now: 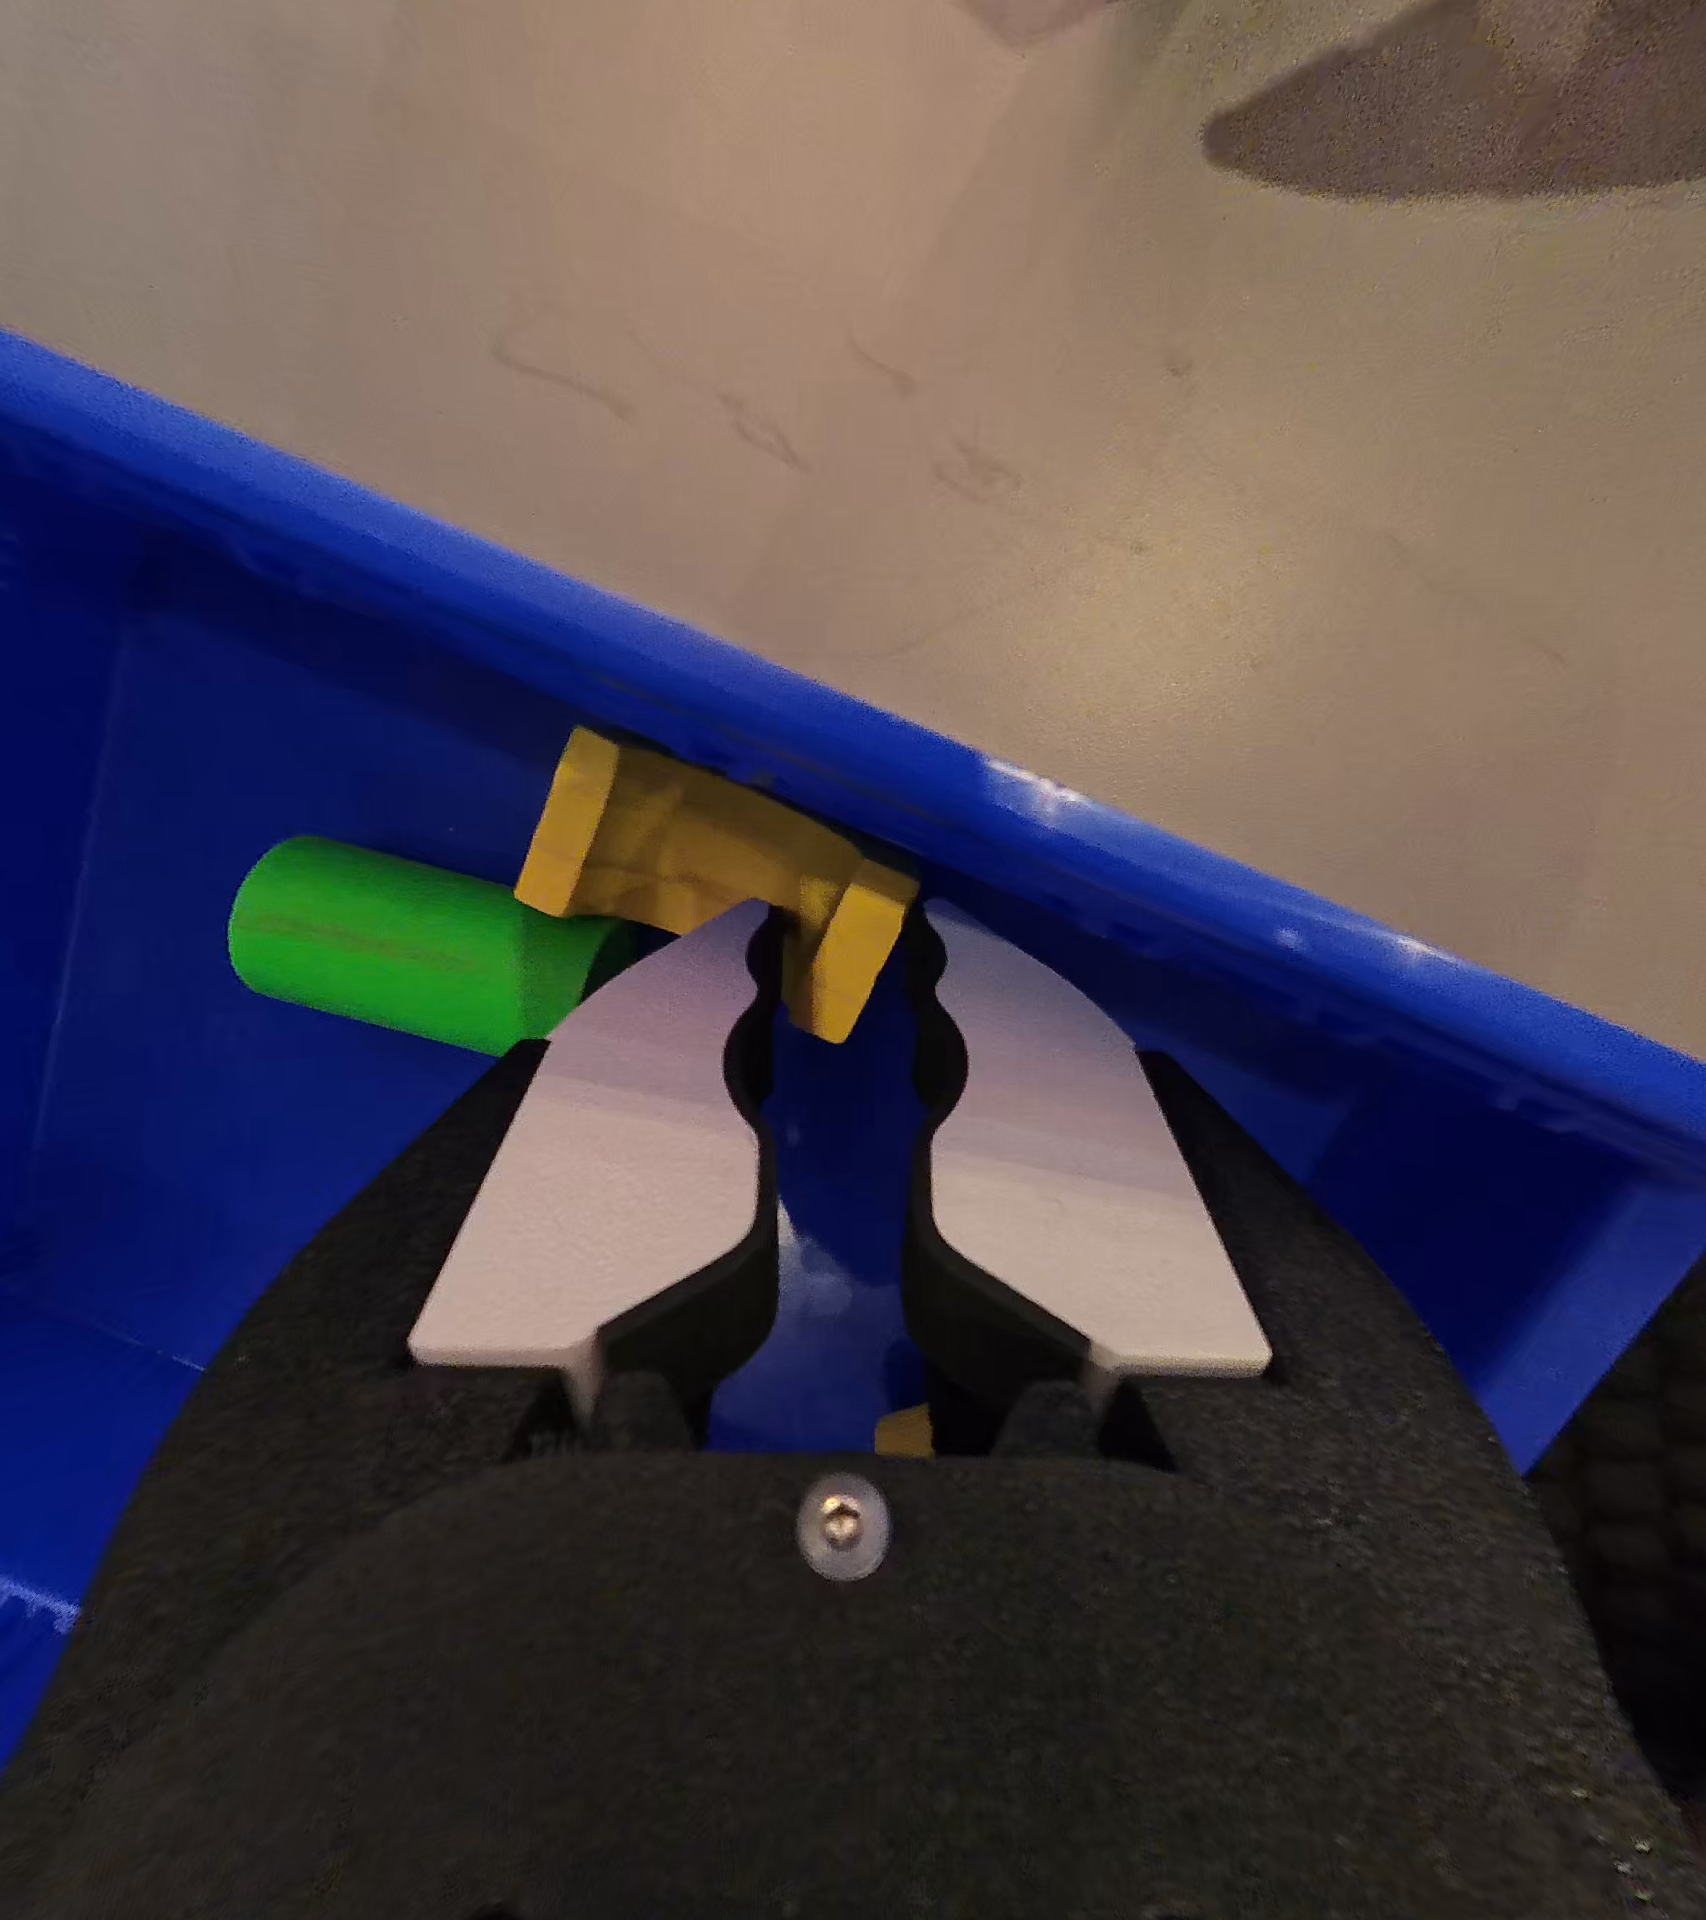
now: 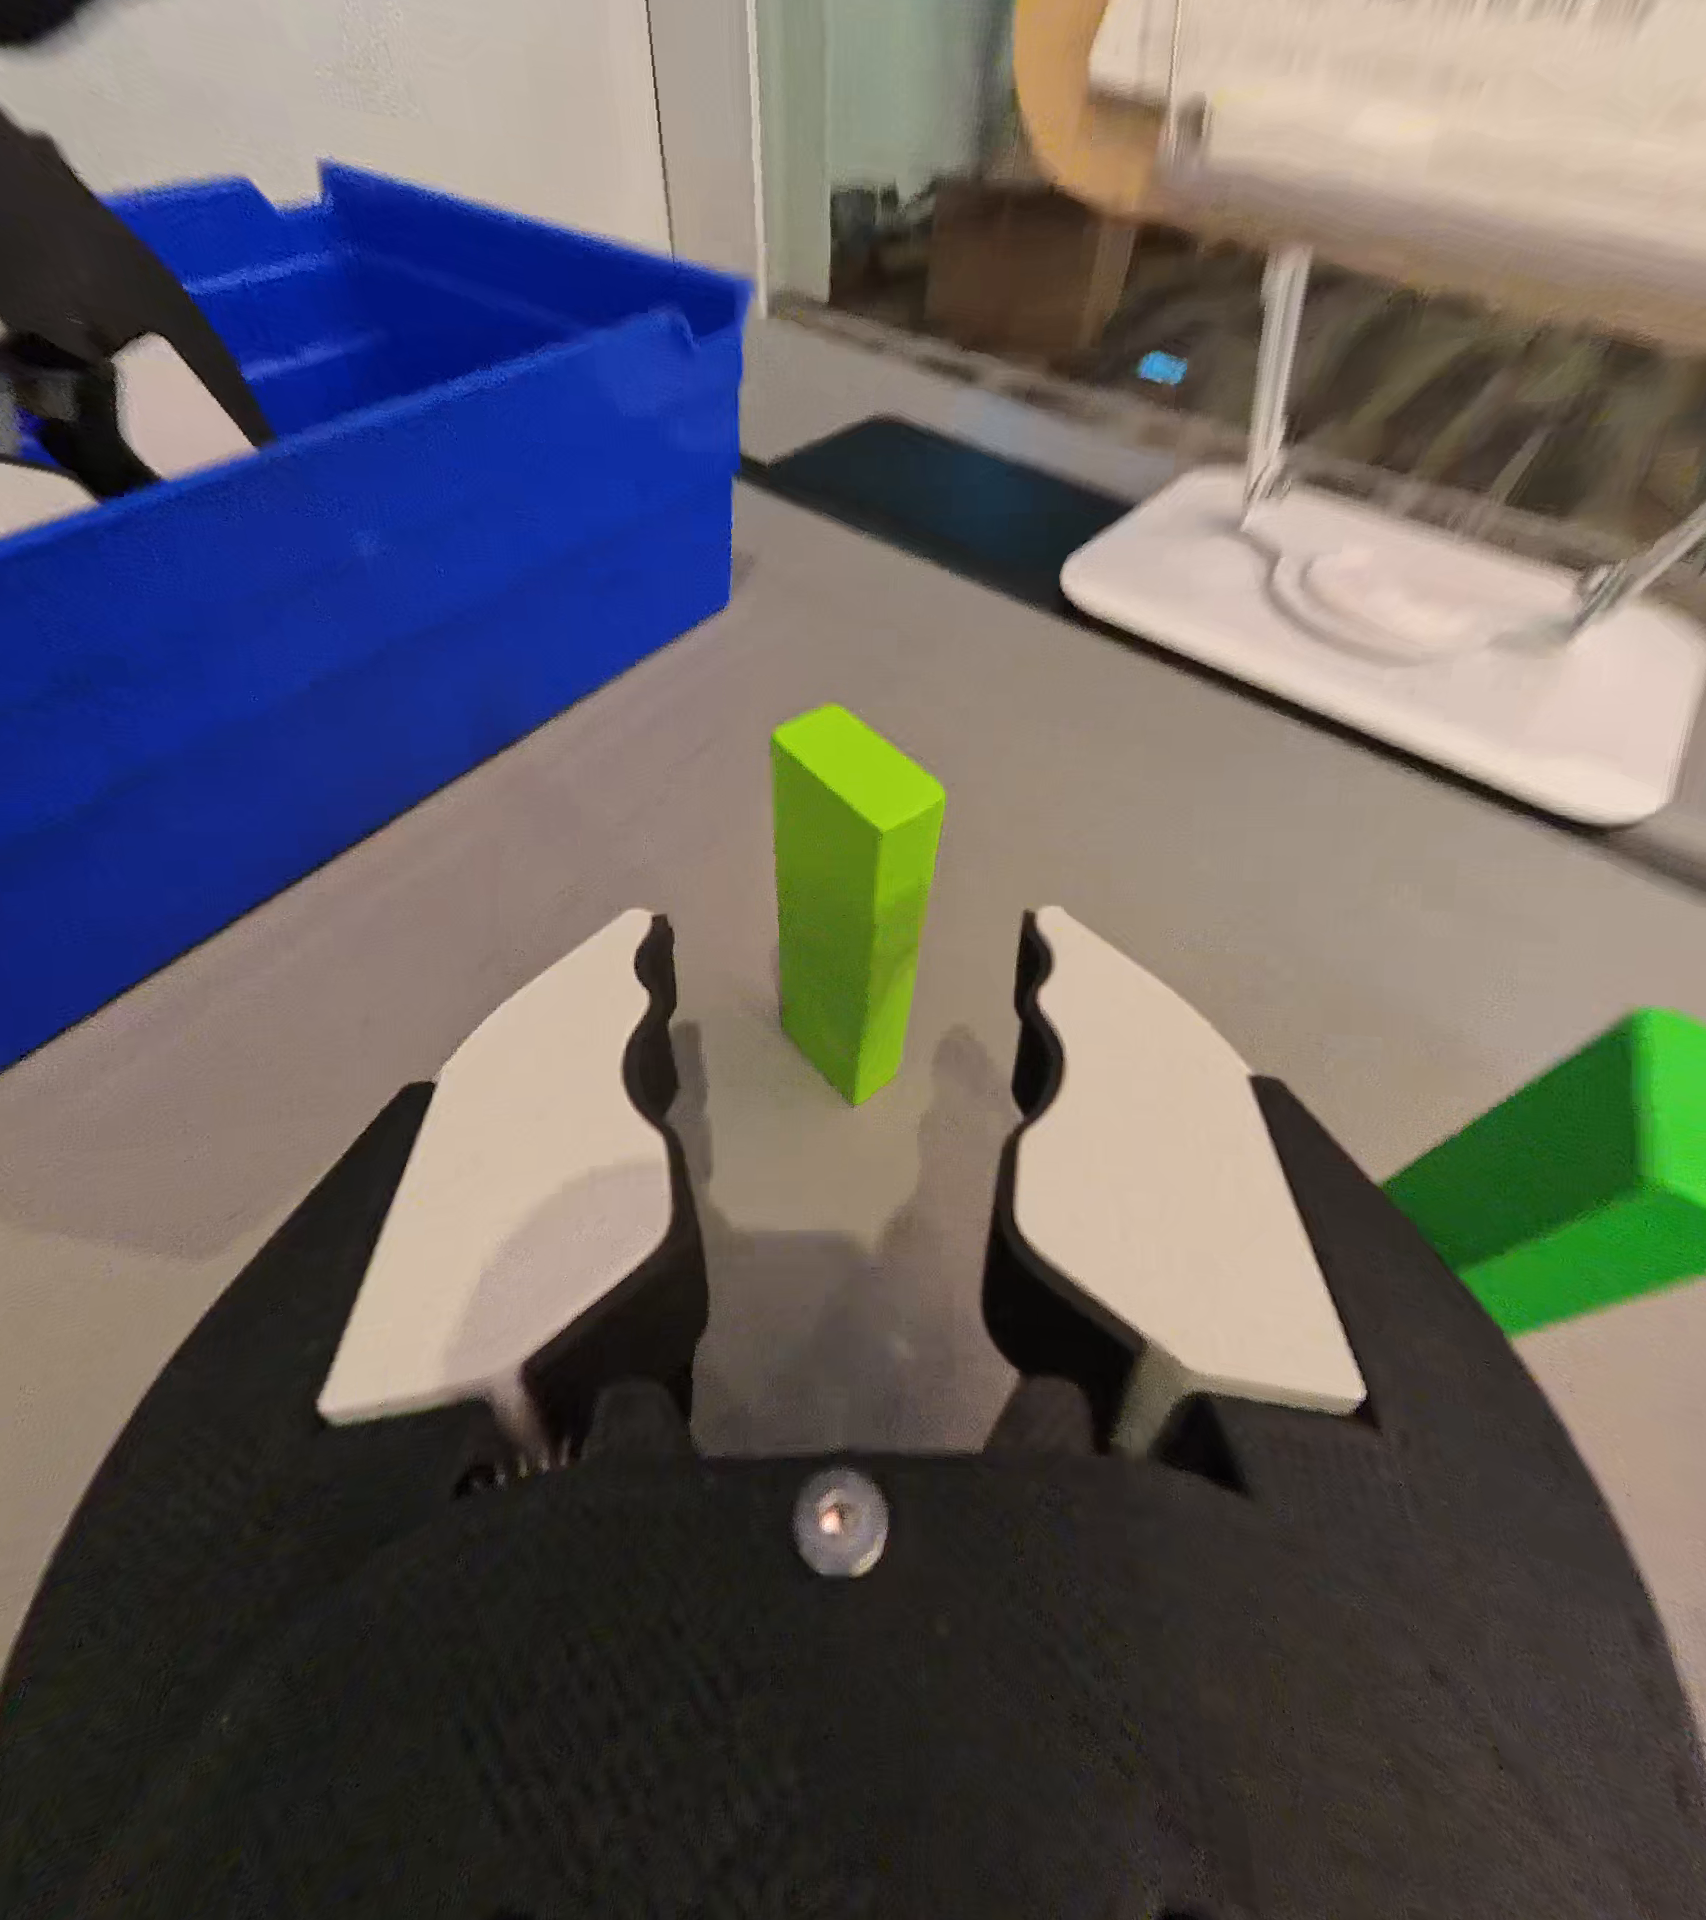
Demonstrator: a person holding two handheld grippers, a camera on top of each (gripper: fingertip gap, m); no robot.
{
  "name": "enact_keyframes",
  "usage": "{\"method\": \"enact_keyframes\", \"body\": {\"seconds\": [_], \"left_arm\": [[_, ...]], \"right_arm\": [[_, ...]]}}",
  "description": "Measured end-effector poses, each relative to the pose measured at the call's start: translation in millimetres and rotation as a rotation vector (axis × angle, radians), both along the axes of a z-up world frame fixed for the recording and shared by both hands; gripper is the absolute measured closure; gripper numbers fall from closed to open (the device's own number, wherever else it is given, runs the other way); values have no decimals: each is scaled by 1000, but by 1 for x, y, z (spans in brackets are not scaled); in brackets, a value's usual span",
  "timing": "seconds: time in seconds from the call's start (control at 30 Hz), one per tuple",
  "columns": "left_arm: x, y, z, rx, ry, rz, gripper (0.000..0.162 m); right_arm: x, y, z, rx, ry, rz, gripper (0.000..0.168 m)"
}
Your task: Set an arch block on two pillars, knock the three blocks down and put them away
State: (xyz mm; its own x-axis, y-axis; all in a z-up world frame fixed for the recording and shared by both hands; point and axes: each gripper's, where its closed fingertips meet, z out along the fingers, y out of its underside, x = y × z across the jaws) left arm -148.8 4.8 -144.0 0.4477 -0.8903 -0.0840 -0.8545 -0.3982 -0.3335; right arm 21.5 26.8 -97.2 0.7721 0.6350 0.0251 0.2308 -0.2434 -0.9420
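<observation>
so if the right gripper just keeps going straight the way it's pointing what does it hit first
Most likely the upright lime-green rectangular block, which stands on the grey table dead ahead of the open right gripper, centred between its fingers. Depth is hard to judge, but nothing lies before it.

Grey worktop (image 2: 1192, 935), matte and lightly scuffed, beige-lit in the left wrist view. Directly on it: a blue bin (image 2: 309, 644) at the left, open-topped; a lime-green rectangular pillar (image 2: 854, 904) standing upright near the middle, well apart from the bin; a darker green block (image 2: 1638, 1164) lying on its side at the right, apart from the pillar; a white flat stand base (image 2: 1379, 644) farther back on the right, with clear legs rising from it; a dark flat mat (image 2: 932, 499) just beside that base, behind the bin's corner.
</observation>
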Motion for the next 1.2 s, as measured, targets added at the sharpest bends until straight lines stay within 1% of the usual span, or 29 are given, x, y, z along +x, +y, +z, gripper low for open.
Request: {"method": "enact_keyframes", "body": {"seconds": [0.1, 0.13, 0.17, 0.2, 0.23, 0.3, 0.37, 0.53, 0.73, 0.8, 0.97, 1.2], "left_arm": [[0, 0, 0, 8, 13, -18, 140], [0, 0, 0, 10, 17, -22, 140], [0, 1, 1, 9, 17, -20, 141], [0, 1, 1, 7, 19, -16, 142], [0, 1, 2, 10, 23, -14, 142], [-3, 2, 2, 10, 43, -3, 143], [-5, 3, 2, 8, 52, 10, 143], [-8, 8, 11, 26, 6, 52, 146], [-14, 7, 25, 59, -38, 78, 146], [-15, 8, 28, 66, -50, 86, 146], [-18, 8, 32, 77, -56, 103, 146], [-20, 9, 40, 99, -71, 124, 146]], "right_arm": [[-4, 9, -17, -108, 21, 14, 107], [-6, 8, -17, -117, 34, 34, 114], [-7, 7, -16, -114, 38, 50, 130], [-6, 6, -16, -103, 12, 50, 143], [-6, 4, -18, -92, -30, 59, 150], [-5, 2, -18, -97, -81, 36, 152], [-4, 2, -18, -113, -92, -16, 152], [5, 10, -18, -99, -96, -235, 152], [12, 22, -18, -153, 36, -430, 152], [14, 24, -18, -155, 48, -478, 152], [18, 26, -18, -127, 26, -540, 152], [18, 27, -18, -104, 12, -549, 152]]}}
